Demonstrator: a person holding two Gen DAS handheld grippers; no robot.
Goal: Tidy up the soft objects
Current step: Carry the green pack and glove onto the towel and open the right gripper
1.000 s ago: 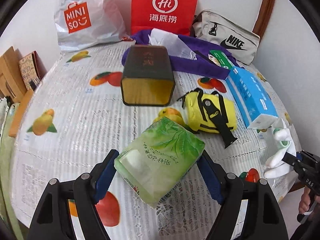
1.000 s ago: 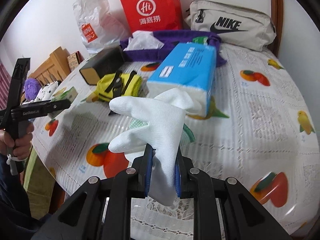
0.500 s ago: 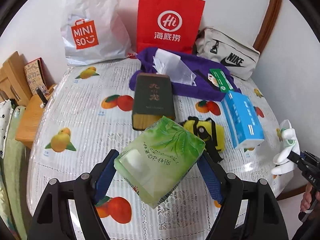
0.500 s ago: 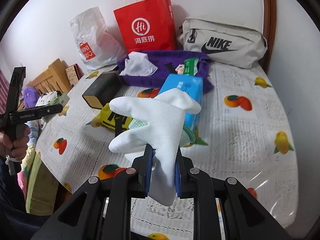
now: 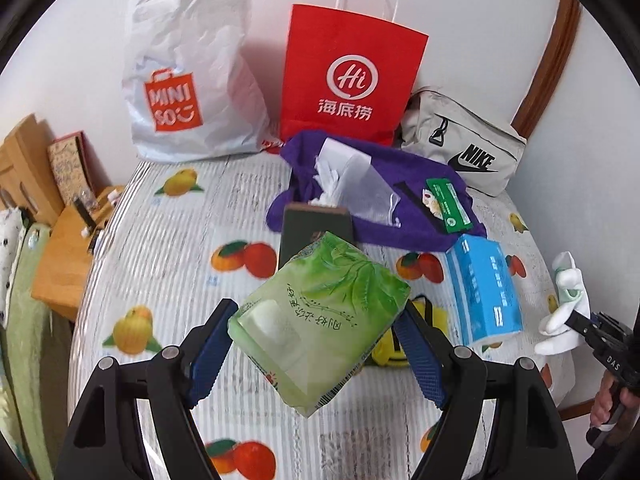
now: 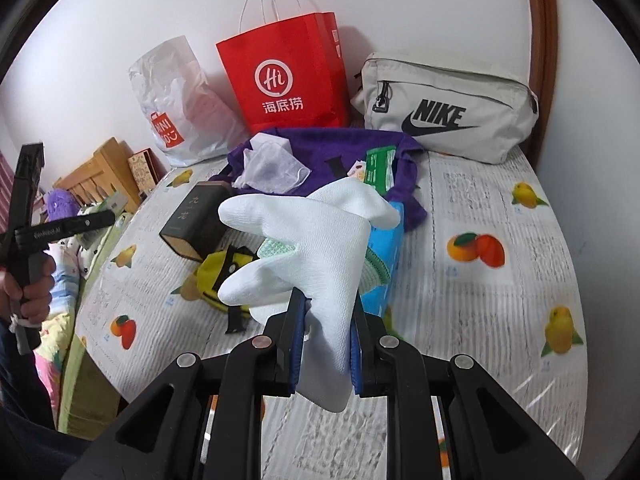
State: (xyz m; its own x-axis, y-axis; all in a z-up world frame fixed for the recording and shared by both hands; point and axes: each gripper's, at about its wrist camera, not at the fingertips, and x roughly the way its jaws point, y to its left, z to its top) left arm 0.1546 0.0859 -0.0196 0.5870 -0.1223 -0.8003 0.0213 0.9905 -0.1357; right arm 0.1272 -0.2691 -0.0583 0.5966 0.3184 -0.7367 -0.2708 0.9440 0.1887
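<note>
My left gripper (image 5: 316, 336) is shut on a green tissue pack (image 5: 320, 328) and holds it high above the table. My right gripper (image 6: 324, 344) is shut on a white glove (image 6: 316, 248), also lifted; glove and gripper show at the right edge of the left wrist view (image 5: 564, 312). On the table lie a blue tissue pack (image 5: 484, 292), a yellow pouch (image 6: 216, 276), a dark box (image 6: 196, 220) and a purple cloth (image 5: 404, 200) with a white tissue bag (image 5: 352, 184) and a green card (image 5: 448, 204) on it.
A red paper bag (image 5: 352, 80), a white Miniso bag (image 5: 188, 76) and a grey Nike bag (image 5: 464, 148) stand along the back wall. Wooden furniture (image 5: 52, 240) stands left of the fruit-print table (image 5: 168, 240). The table's edge lies below both grippers.
Both grippers have risen and drawn back from the table with their loads. More of the table and the bags behind shows in both views.
</note>
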